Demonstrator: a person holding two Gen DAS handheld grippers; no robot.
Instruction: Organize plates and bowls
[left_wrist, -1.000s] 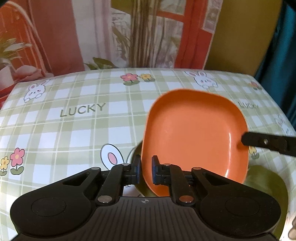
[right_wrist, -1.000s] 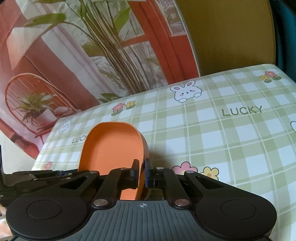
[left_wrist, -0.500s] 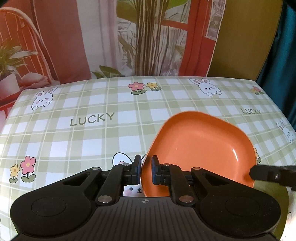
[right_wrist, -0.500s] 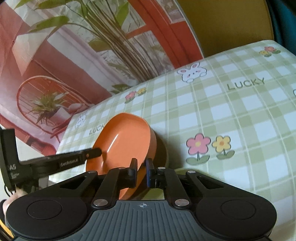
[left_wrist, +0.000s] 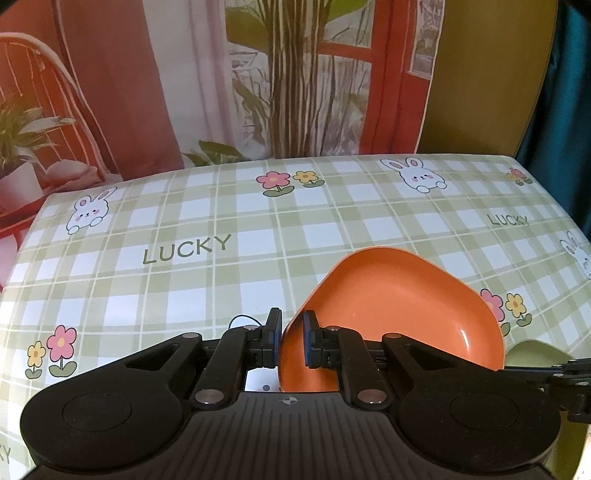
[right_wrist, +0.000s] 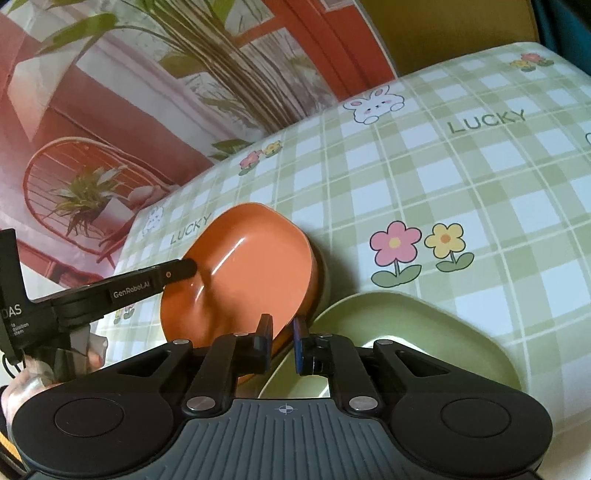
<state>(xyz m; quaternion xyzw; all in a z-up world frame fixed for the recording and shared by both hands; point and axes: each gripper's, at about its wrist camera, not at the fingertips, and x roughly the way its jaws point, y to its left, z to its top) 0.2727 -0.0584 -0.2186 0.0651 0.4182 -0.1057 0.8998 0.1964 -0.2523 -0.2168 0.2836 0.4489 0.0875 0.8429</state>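
An orange plate (left_wrist: 399, 306) is tilted just above the checked tablecloth (left_wrist: 184, 280), held from both sides. My left gripper (left_wrist: 291, 339) is shut on its near-left rim. In the right wrist view, the left gripper's fingertip (right_wrist: 184, 267) lies on the orange plate's (right_wrist: 251, 266) far-left edge, and my right gripper (right_wrist: 282, 343) is shut on the near rim. A light green plate (right_wrist: 413, 332) lies flat on the cloth under and to the right of the right gripper. Only its edge (left_wrist: 532, 350) shows in the left wrist view, beside the right gripper's finger (left_wrist: 550, 369).
The tablecloth (right_wrist: 461, 177) carries printed rabbits, flowers and the word LUCKY. A printed backdrop (left_wrist: 295, 74) stands along the table's far edge. A person's hand (right_wrist: 18, 391) shows at the lower left of the right wrist view.
The orange plate has come down and tipped flatter toward the cloth, still held by both grippers. The green plate has come into the right wrist view beneath the right gripper.
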